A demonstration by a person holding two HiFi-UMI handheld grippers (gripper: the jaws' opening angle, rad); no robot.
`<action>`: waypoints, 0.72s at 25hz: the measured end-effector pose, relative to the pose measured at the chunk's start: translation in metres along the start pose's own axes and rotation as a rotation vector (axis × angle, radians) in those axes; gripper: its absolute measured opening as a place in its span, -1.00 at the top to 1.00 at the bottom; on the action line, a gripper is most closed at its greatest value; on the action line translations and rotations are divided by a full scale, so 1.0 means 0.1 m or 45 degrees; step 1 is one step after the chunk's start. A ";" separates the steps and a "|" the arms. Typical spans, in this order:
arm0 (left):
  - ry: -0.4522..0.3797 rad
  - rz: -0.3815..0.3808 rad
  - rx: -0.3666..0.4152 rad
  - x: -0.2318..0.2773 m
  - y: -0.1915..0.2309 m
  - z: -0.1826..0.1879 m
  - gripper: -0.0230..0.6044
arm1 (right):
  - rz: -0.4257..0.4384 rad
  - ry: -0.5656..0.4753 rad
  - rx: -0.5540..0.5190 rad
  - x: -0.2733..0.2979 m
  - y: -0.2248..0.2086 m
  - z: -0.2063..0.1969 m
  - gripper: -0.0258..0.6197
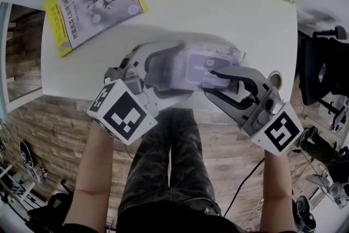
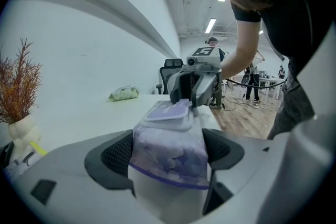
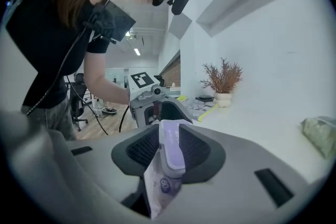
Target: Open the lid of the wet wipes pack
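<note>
Left claw (image 2: 170, 150) is clamping the wet wipes pack (image 1: 203, 65) at the near edge of the desk (image 1: 218, 3). Right claw (image 3: 169, 147) is pinching the lid (image 3: 171, 160). Opening looks to be just starting; next, I'm expecting a steady peel away from the pack.

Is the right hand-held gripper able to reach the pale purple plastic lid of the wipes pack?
Probably yes: the left hand-held gripper holds the purple-and-white soft wet wipes pack, and the pale purple plastic lid stands between the right hand-held gripper's jaws, with nothing blocking it.
</note>
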State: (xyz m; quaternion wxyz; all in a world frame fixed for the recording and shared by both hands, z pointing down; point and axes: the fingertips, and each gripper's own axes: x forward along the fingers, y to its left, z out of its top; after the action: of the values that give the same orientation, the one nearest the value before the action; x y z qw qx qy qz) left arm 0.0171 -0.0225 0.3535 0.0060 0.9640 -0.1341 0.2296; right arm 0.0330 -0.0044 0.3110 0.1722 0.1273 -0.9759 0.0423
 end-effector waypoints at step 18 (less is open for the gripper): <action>-0.028 0.107 0.102 -0.25 -0.08 0.08 -0.41 | -0.033 -0.026 0.005 -0.02 0.00 0.03 0.50</action>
State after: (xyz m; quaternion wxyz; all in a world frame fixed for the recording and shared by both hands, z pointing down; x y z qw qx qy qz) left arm 0.0011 -0.0092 0.3353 -0.0435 0.9594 -0.1652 0.2243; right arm 0.0341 -0.0044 0.3076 0.1625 0.1409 -0.9758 0.0407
